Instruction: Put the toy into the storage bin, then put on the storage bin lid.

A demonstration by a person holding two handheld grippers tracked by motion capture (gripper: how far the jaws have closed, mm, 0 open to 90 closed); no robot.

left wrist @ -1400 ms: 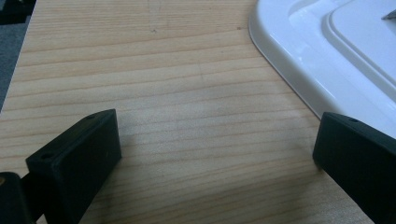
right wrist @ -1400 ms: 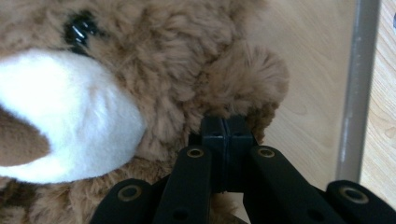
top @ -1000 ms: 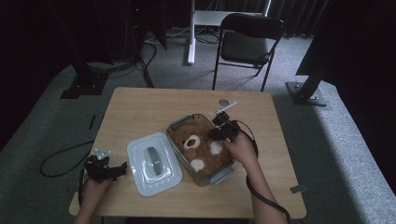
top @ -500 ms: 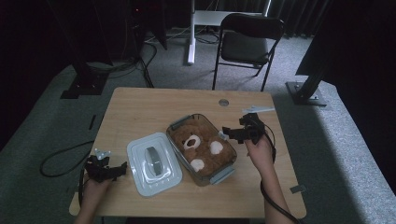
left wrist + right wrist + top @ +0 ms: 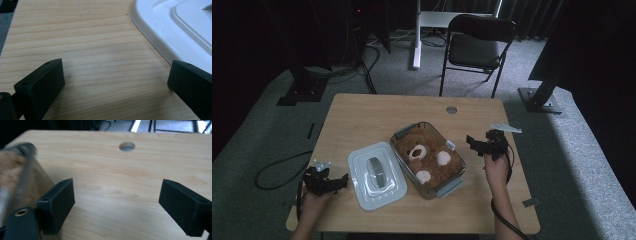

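A clear container (image 5: 404, 132) stands mid-table with a brown teddy bear (image 5: 426, 156) lying in it. Its white lid (image 5: 376, 175) lies flat just to its left. My right gripper (image 5: 471, 143) hovers right of the container, jaws pointing at it; they have just been opening and stand wide apart, nothing between them. The right gripper view shows its jaws (image 5: 117, 195) over bare wood, the container wall (image 5: 25, 177) at the left. My left gripper (image 5: 343, 180) rests open at the front left, beside the lid (image 5: 175, 30), with bare table between its jaws (image 5: 115, 75).
The wooden table (image 5: 362, 120) has a round cable hole (image 5: 451, 109) near its far edge, also seen in the right gripper view (image 5: 127, 146). A folding chair (image 5: 479, 40) stands behind the table. Cables lie on the carpet at the left.
My right gripper has drawn away from over the bear in the container to the right side of the table, and its jaws have opened. The left gripper and lid have stayed put.
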